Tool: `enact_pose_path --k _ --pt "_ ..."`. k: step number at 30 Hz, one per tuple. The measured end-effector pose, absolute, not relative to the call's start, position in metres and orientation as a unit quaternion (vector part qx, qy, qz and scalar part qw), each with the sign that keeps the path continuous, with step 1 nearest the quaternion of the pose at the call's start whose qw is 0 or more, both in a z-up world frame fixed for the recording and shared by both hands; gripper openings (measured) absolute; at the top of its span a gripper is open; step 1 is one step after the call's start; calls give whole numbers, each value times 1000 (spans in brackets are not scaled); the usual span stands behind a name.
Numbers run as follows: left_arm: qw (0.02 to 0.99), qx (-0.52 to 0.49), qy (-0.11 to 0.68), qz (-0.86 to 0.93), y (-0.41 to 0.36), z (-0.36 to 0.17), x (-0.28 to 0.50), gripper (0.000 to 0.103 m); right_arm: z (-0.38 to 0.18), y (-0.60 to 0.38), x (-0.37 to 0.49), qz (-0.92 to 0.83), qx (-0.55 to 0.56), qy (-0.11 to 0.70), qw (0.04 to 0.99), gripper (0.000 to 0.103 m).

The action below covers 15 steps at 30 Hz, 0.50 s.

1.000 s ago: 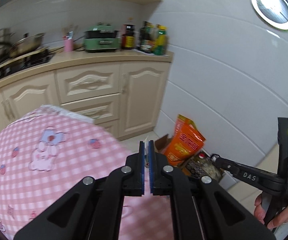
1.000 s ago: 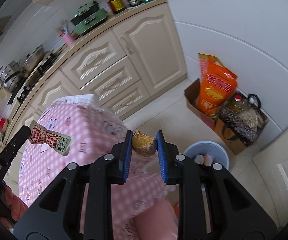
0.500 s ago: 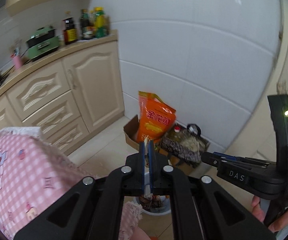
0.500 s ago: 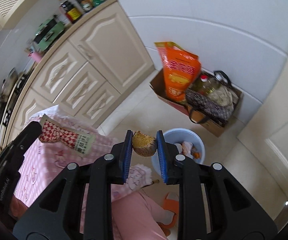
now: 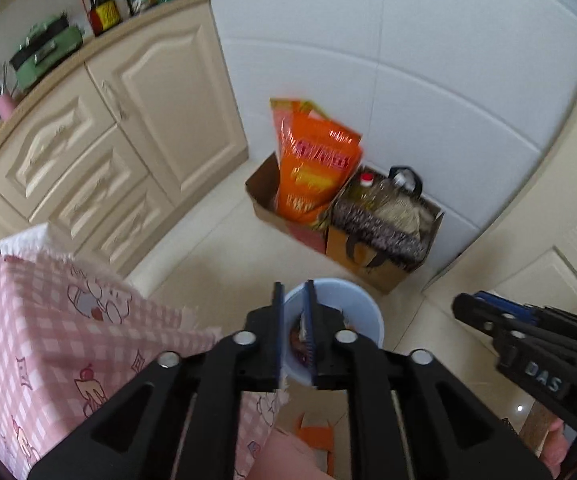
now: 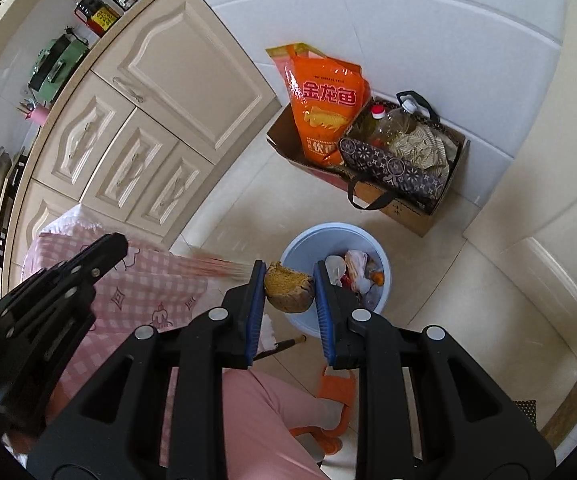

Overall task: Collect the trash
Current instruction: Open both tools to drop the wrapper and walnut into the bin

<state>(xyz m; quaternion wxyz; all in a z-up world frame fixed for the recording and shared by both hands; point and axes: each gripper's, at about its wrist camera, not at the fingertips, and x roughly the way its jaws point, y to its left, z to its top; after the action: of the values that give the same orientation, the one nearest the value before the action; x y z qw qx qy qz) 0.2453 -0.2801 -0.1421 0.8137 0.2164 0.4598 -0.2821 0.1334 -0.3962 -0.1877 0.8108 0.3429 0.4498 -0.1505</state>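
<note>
My right claw [image 6: 289,286] pinching a brown bread chunk [image 6: 288,289] above the pale blue plastic bin [image 6: 384,262], my left claw [image 5: 293,334] slightly spread, a blurred wrapper [image 6: 218,267] at its 10 o'clock.

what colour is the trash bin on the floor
Light blue; the trash bin shows best in the right wrist view, just beyond the right gripper.

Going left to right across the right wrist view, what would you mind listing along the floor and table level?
Pink checked tablecloth → brown food scrap in the right hand-held gripper → blue trash bin → cardboard box by the wall.
</note>
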Motion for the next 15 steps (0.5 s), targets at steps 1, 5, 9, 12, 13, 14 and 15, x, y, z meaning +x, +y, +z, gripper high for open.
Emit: enact_pose_path --k 1,5,9,12,13,14,15 --pt "812 210 468 -279 -276 -145 252 19 -189 -395 135 -150 342 451 811 24" --pt "816 194 476 -266 -264 -145 261 21 -192 -388 145 -144 330 460 811 24" --pt "815 186 485 -257 -258 -146 268 27 -188 -378 160 -131 311 469 816 30" --pt "817 176 489 -252 -250 -145 271 30 -182 -373 165 -129 302 462 824 65" --pt "817 173 489 -251 -248 -145 272 31 -178 -371 165 -133 294 455 830 65" --pt "818 169 489 -251 -246 -144 272 31 -176 -368 165 -136 284 455 832 65" --pt "818 167 490 -251 -245 -143 273 31 -175 -366 166 -137 277 457 834 65"
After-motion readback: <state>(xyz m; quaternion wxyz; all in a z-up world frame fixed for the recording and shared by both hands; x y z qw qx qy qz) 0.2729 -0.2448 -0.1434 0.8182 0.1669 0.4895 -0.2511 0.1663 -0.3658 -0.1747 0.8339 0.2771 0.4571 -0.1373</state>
